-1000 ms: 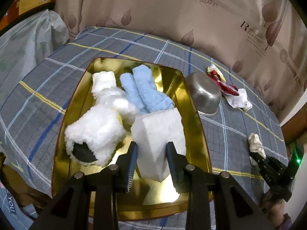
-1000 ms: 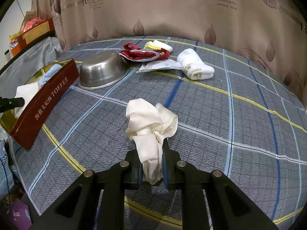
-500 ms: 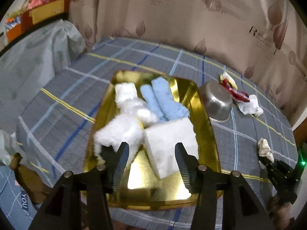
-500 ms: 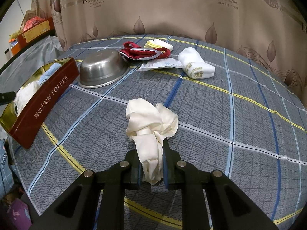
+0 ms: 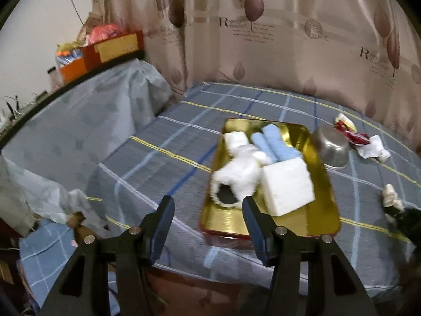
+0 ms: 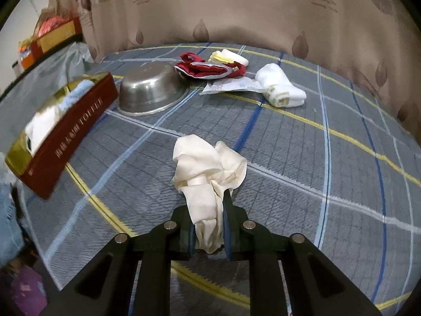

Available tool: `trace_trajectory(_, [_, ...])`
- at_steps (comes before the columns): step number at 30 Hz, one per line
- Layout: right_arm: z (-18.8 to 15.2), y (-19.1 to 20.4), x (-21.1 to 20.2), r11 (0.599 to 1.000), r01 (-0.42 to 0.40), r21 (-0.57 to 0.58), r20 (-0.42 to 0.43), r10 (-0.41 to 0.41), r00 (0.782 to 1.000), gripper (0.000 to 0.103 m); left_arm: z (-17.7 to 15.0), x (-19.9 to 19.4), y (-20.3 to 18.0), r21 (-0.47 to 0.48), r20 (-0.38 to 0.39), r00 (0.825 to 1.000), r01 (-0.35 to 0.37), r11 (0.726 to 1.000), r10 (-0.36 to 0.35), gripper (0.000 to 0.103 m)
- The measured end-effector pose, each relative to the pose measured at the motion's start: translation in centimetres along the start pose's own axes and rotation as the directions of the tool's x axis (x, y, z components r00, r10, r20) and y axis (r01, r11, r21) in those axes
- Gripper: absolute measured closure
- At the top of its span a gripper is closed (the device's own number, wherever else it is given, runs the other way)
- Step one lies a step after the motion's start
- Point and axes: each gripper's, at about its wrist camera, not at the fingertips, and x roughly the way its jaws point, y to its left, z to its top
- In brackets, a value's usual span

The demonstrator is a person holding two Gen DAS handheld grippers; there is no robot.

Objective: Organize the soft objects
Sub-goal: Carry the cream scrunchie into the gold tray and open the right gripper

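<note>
Your left gripper has let go of the white sponge block, jaws just opened and empty, leaving it in the gold tin, while your right gripper clamps the cream cloth, likely next for the tin.

The left claw is angled downward, its jaws having just been opening, nothing between them. The right claw is angled downward and clamped on a cream cloth.
</note>
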Motion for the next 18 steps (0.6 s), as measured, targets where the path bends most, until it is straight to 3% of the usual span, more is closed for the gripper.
trace_trajectory(7, [2.5,3.4,-3.1,0.995,-0.102,0.013,0.044,0.101,0.994,0.088,-0.1,0.6,0.4,-0.012,-0.021,0.999,0.023,1.000,-0.023,0.048])
trace_trajectory(12, [6.3,9.7,-4.5,0.974,-0.212,-0.075,0.055,0.217,0.975,0.088,0.1,0.7,0.8,-0.015,-0.017,1.000,-0.006,1.000,0.006,0.048])
trace_trajectory(18, [11.2,18.3,-2.2,0.932,-0.309,-0.189,-0.008,0.313,0.950,0.088,0.5,1.4,3.2,-0.098,-0.047,0.998,-0.048,0.994,0.043,0.047])
